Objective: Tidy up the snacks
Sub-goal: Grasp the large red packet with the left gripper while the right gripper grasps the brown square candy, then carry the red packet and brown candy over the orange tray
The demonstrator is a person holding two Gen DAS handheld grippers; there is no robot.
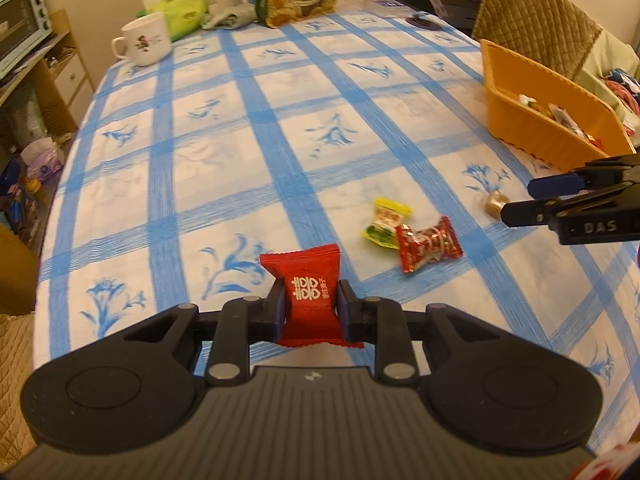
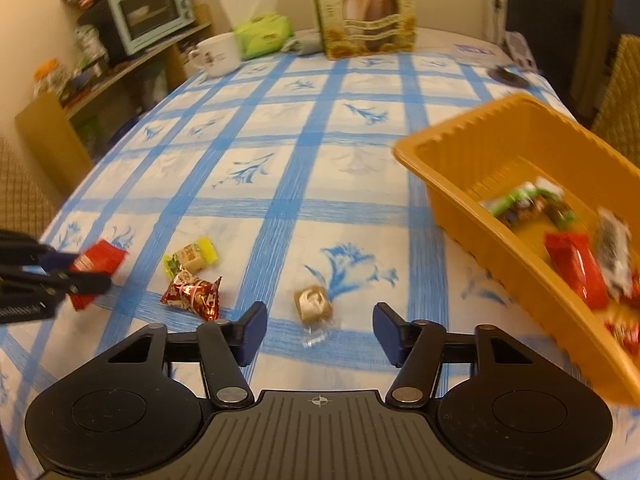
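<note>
The left gripper has its fingers clenched on a flat red foil snack packet with white characters, pinched across its middle and lifted clear of the blue-checked white tablecloth surface. The orange plastic tray that already holds several wrapped snacks stands far to the right. To place this well, I judge the packet should travel high enough to clear the tray's near wall, then be let go only once it sits over the tray's open floor. The right gripper hovers with fingers released and wide apart, the small brown clear-wrapped candy lying between and just beyond them; it should lower squarely around that candy. A yellow-green wrapped sweet and a red patterned twist-wrapped sweet, touching each other, wait nearby.
</note>
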